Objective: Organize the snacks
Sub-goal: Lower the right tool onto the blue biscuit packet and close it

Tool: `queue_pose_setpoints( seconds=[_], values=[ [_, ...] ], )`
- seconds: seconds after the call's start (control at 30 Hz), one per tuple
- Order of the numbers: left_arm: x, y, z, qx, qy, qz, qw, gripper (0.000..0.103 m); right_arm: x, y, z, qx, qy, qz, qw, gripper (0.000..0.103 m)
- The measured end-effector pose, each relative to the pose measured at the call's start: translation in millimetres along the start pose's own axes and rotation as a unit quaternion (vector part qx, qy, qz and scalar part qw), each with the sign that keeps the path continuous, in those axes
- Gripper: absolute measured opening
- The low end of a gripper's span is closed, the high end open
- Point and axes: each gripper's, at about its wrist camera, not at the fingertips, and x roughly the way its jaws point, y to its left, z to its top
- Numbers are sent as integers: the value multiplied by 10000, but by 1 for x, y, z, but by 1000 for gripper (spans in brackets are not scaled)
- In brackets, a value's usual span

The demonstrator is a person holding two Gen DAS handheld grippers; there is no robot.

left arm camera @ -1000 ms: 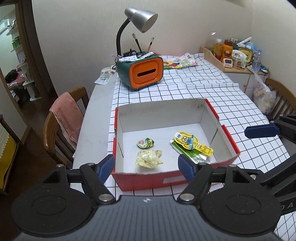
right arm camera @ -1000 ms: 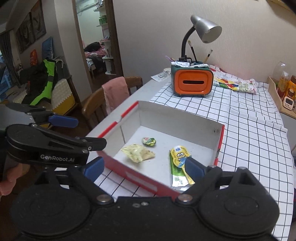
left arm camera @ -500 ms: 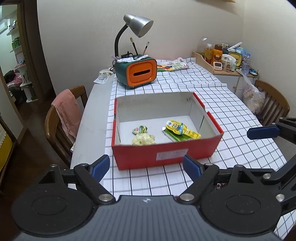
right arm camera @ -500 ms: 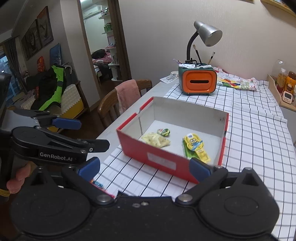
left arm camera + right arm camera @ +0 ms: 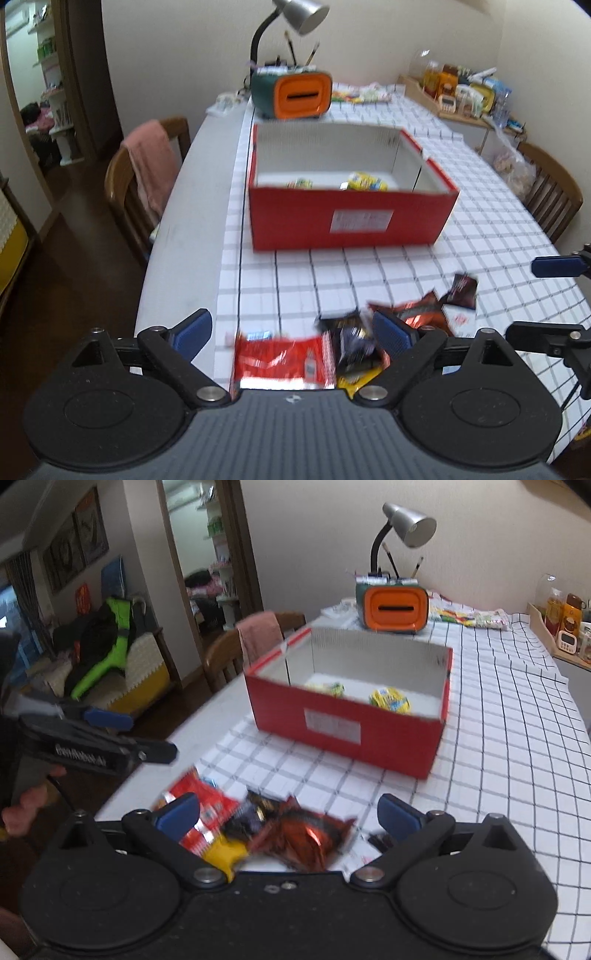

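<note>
Nearing snack packets [image 5: 284,356], box [image 5: 351,221] farther.

From my remote station I count one red cardboard box [image 5: 351,218] on the checked tablecloth [image 5: 498,236], with two snack items showing over its near wall: a small green-and-yellow cup [image 5: 300,182] and a yellow packet [image 5: 365,181]. In front of the box lie five loose wrappers as far as the blur allows: one red packet [image 5: 280,360], one black packet [image 5: 351,343], one yellow one [image 5: 223,853], one orange-red foil bag [image 5: 306,836] and one small dark sachet [image 5: 461,291]. I see two wooden chairs [image 5: 122,184], one desk lamp [image 5: 295,18] and one orange-fronted organizer [image 5: 295,96].
</note>
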Motion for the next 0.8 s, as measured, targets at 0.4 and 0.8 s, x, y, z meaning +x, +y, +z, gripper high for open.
queue_pose_setpoints(
  seconds=[0.4,0.8],
  values=[
    [18,-18,-52,232,480,-149,9985,94,31,12,-60,-672,742,312,9945,100],
    [24,-32,-68,353,733,-365,9960,94,75,26,-69,-2778,1465,1083,9432,83]
  ],
)
